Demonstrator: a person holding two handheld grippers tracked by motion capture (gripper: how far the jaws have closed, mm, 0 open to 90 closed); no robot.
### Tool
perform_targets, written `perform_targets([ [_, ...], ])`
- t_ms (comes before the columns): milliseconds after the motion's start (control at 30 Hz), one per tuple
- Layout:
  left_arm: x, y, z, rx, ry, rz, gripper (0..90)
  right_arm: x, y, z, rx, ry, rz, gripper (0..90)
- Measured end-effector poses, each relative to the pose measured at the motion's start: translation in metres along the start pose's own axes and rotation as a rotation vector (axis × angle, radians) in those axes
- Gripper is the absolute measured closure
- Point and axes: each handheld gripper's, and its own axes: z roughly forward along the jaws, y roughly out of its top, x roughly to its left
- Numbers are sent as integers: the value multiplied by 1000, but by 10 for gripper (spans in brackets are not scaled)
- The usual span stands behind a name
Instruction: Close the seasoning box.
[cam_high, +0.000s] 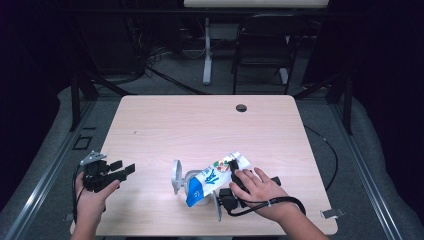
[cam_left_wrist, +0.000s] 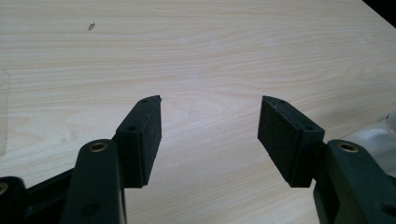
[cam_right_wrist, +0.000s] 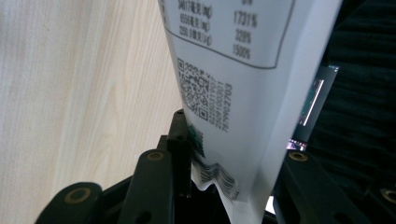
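Note:
A blue and white printed pouch (cam_high: 212, 177) hangs tilted over the table's front middle, its blue end down at a pale round container (cam_high: 199, 196). My right gripper (cam_high: 230, 179) is shut on the pouch's upper part, one jaw on each side. In the right gripper view the pouch's white back (cam_right_wrist: 233, 70), with a QR code and a printed table, runs between the jaws of the right gripper (cam_right_wrist: 233, 140). My left gripper (cam_high: 124, 167) stands open at the table's front left, holding nothing. The left gripper (cam_left_wrist: 210, 116) has only bare wood between its pads.
A pale round disc (cam_high: 176, 176) stands on edge just left of the container. The light wood table (cam_high: 200, 125) has a cable hole (cam_high: 241, 108) at the back. A clear plastic edge (cam_left_wrist: 384, 133) shows at the right. A chair (cam_high: 262, 50) and a table leg stand beyond.

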Motion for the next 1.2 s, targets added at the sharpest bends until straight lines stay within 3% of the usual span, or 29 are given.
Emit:
perform_targets([
  [133,-1,1,2,-1,-1,2,401,4,-1,0,-7,10,53,678],
  [200,-2,1,2,1,1,3,402,3,-1,-2,9,9,49,678],
  [233,-2,1,2,0,-2,2,402,4,-3,-1,-11,23,87,681],
  [400,-4,3,1,-7,-8,2,402,5,-5,-2,-9,36,120,685],
  [500,-5,5,1,-12,-15,1,403,8,-7,-1,-26,57,191,688],
  [567,-6,5,1,-13,-17,0,403,8,-7,-2,-23,62,198,689],
  [633,-6,6,1,-12,-18,-1,403,9,-9,-2,-29,82,251,692],
  [800,-8,8,2,-17,-20,2,404,10,-11,-3,-38,97,298,696],
  [867,-7,7,3,-20,-19,0,406,12,-13,-3,-54,110,341,699],
  [933,-6,6,4,-14,-16,-1,408,11,-14,-4,-41,115,344,700],
  [1200,-4,6,0,-21,-13,-5,408,14,-16,-3,-98,156,478,703],
])
